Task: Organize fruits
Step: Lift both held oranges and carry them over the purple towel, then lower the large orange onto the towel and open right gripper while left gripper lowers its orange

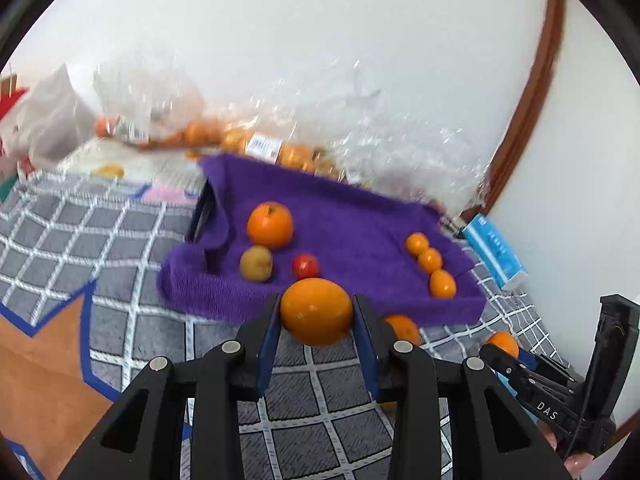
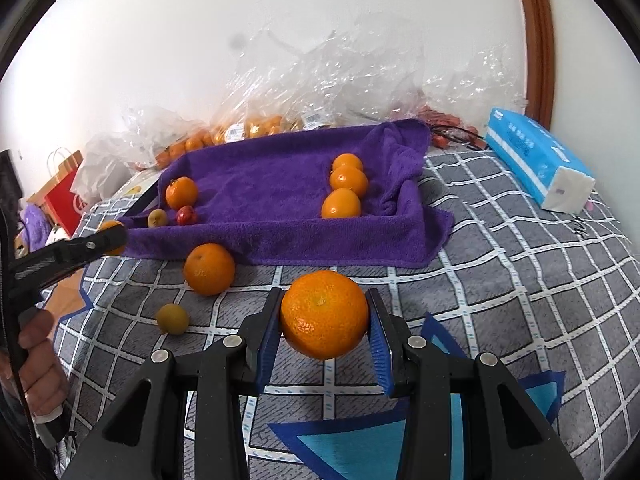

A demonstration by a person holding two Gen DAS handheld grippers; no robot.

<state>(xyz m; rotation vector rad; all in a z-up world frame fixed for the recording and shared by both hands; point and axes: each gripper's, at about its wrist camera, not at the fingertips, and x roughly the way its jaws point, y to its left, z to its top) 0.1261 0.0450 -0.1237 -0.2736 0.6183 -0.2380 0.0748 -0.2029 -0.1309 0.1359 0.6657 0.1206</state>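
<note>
Carrying fruit to the towel-lined tray looks like the step in hand, with both grippers loaded. On the left, the left gripper (image 1: 316, 312) pinches a smooth orange (image 1: 316, 311) between its blue pads, held just short of the near wall of the purple tray (image 2: 280, 240), which already holds a large orange (image 1: 270, 224), a yellowish fruit (image 1: 256, 263) and a small red fruit (image 1: 305, 266) at its left end. At the tray's right end three small oranges (image 2: 346, 186) sit in a row. Further right, the right gripper (image 2: 324, 316) clamps a dimpled mandarin (image 2: 324, 315) above the bedding, near side of the tray.

Next, I judge, each fruit must be lifted over the rim and set beside its own kind, jaws easing apart only once it rests on the towel, or it may roll. One orange (image 2: 209, 269) and a small brownish fruit (image 2: 173, 319) lie unsorted on the grey checked bedspread (image 2: 500, 280). Far off, clear plastic bags (image 2: 320, 80) of fruit lean on a white wall (image 2: 320, 0); a blue tissue pack (image 2: 536, 160) lies at the right.
</note>
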